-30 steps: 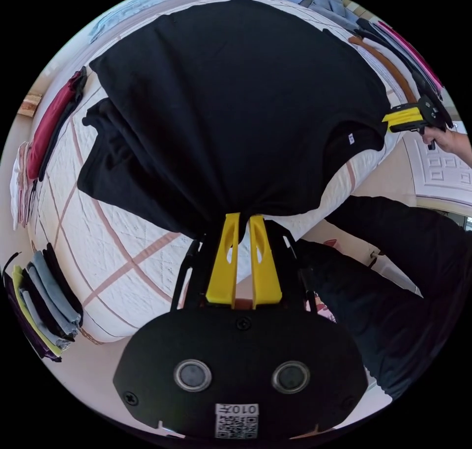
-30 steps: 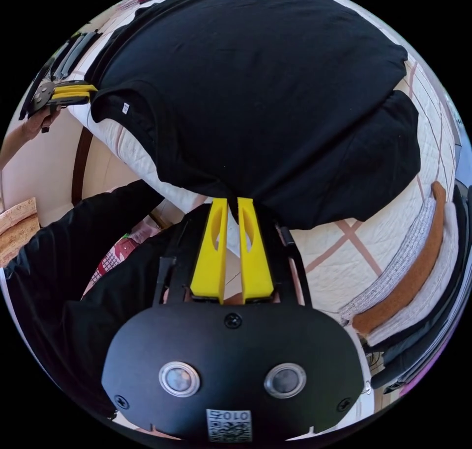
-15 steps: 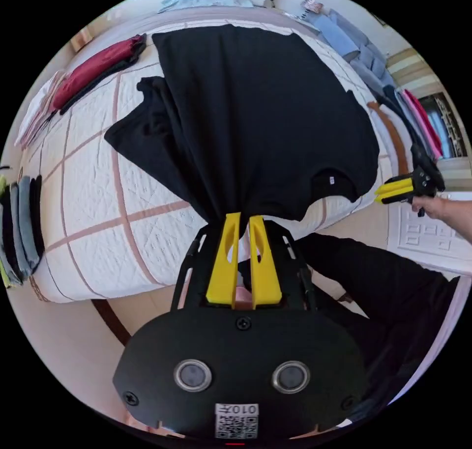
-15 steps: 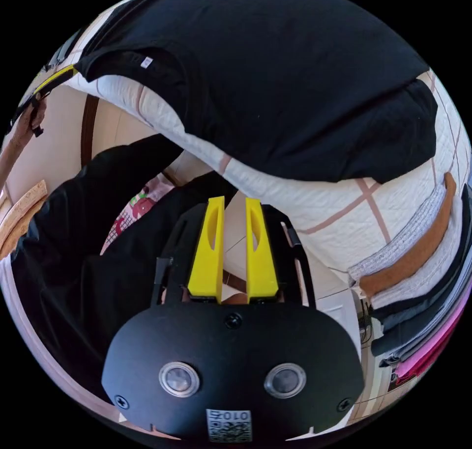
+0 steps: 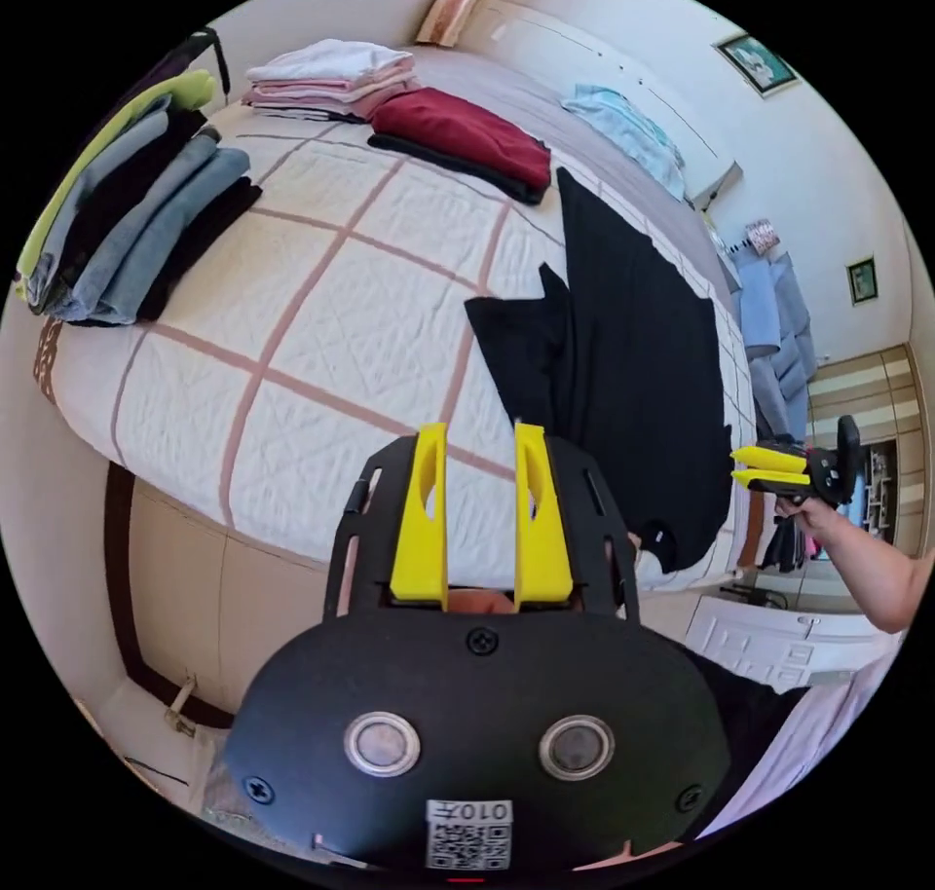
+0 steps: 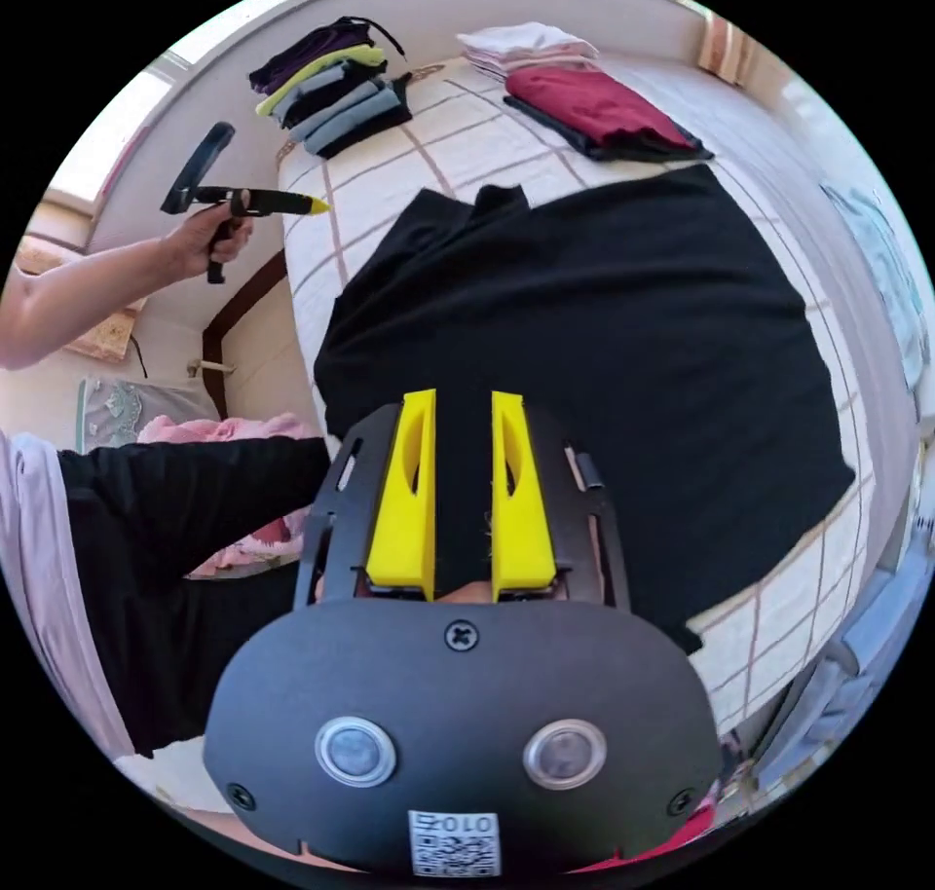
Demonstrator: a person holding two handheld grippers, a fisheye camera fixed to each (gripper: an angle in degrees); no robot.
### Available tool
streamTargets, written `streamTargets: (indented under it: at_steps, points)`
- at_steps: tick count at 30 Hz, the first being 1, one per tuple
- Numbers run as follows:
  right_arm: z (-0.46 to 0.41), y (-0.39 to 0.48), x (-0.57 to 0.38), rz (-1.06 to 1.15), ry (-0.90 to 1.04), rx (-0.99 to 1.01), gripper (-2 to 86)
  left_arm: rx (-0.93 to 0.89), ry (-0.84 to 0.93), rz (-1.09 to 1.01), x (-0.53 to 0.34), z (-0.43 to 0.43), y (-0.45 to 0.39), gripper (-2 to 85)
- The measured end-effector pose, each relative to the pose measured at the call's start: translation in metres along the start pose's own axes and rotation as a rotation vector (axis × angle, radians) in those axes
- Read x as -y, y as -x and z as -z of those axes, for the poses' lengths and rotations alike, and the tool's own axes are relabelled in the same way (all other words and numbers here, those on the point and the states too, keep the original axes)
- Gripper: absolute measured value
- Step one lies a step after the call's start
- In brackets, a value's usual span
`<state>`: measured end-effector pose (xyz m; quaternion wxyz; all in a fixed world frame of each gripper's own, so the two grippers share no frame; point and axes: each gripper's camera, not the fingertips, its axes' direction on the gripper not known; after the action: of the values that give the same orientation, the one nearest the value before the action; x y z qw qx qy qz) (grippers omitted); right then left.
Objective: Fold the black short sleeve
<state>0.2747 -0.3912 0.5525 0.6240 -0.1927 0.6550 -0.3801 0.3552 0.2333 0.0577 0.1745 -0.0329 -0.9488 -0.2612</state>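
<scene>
The black short sleeve shirt (image 6: 604,315) lies spread flat on the white quilted bed (image 6: 458,155), one sleeve bunched at its far corner. In the left gripper view the shirt (image 5: 623,364) shows edge-on at the right. My left gripper (image 5: 479,432) is open above the bed's near edge, nothing between its jaws. My right gripper (image 6: 463,405) hovers open over the shirt's near edge, apart from the cloth. A hand holds the right gripper (image 5: 774,468) beyond the shirt's collar end. The left gripper (image 6: 292,204) is held up, off the bed's side.
Folded piles sit along the bed's far side: a grey and green stack (image 5: 127,208), a maroon pile (image 5: 458,135), a white and pink pile (image 5: 326,67). A light blue garment (image 5: 623,126) lies further back. The person's dark-clad legs (image 6: 175,539) stand beside the bed.
Both grippers let go of the shirt's near edge, the right one first, and drew back and up. The shirt now lies flat on the bed.
</scene>
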Motion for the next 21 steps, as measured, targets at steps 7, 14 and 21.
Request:
streamTargets:
  at_steps: [7,14,21]
  points:
    - [-0.002,-0.052,0.179,0.328,-0.008,0.061,10.7,-0.074,-0.010,-0.028,0.053,-0.045,0.044,11.1]
    - [-0.040,-0.073,0.252,0.475,0.197,0.138,11.4,-0.116,0.023,-0.139,0.054,-0.071,0.065,11.4]
    - [-0.062,-0.088,0.267,0.450,0.207,0.274,6.3,-0.181,-0.002,-0.099,0.056,-0.089,0.094,8.5]
